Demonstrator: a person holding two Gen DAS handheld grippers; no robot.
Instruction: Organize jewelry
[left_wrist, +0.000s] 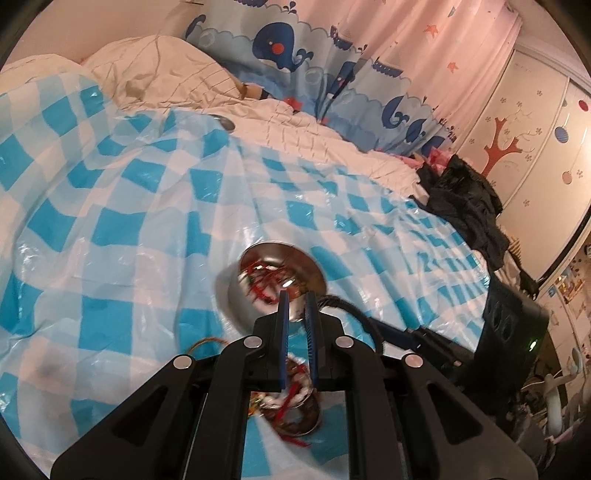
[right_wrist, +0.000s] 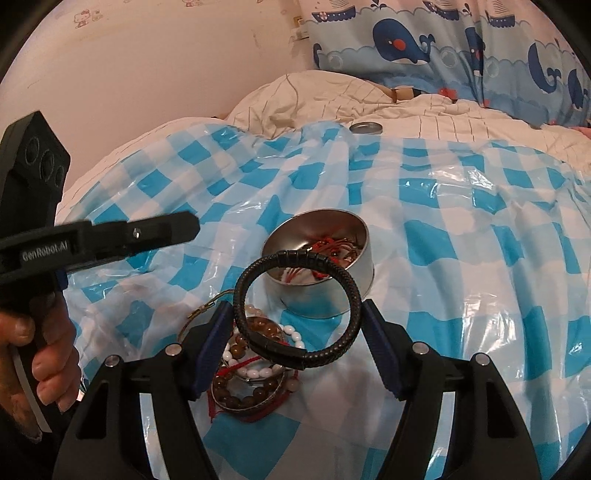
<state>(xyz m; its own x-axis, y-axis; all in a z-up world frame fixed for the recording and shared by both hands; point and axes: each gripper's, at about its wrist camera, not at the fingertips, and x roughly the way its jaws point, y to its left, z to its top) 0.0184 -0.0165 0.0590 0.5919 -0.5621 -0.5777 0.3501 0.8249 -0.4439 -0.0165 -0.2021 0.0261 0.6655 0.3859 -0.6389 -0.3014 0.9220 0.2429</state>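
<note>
Right gripper (right_wrist: 297, 325), jaws wide, spans 1 black braided leather bracelet (right_wrist: 299, 306): light, springy, best pinched across its band. Left gripper (left_wrist: 297, 299) jaws narrow, empty, near the tin (right_wrist: 321, 266) mid-bed.

Left wrist view: looks forward and downward along the left gripper (left_wrist: 296, 295), close above the checked plastic sheet (left_wrist: 110, 221), facing the whale curtain (left_wrist: 288, 44). Right wrist view: looks forward and downward along the right gripper (right_wrist: 297, 314), equally close, facing the same curtain and the wall. Shared field: the round tin (left_wrist: 277, 273) just ahead of both grippers, the bracelet pile (right_wrist: 251, 373) beneath them, the sheet, the pillow (right_wrist: 314, 96). The right view also takes in the left gripper from its side.
</note>
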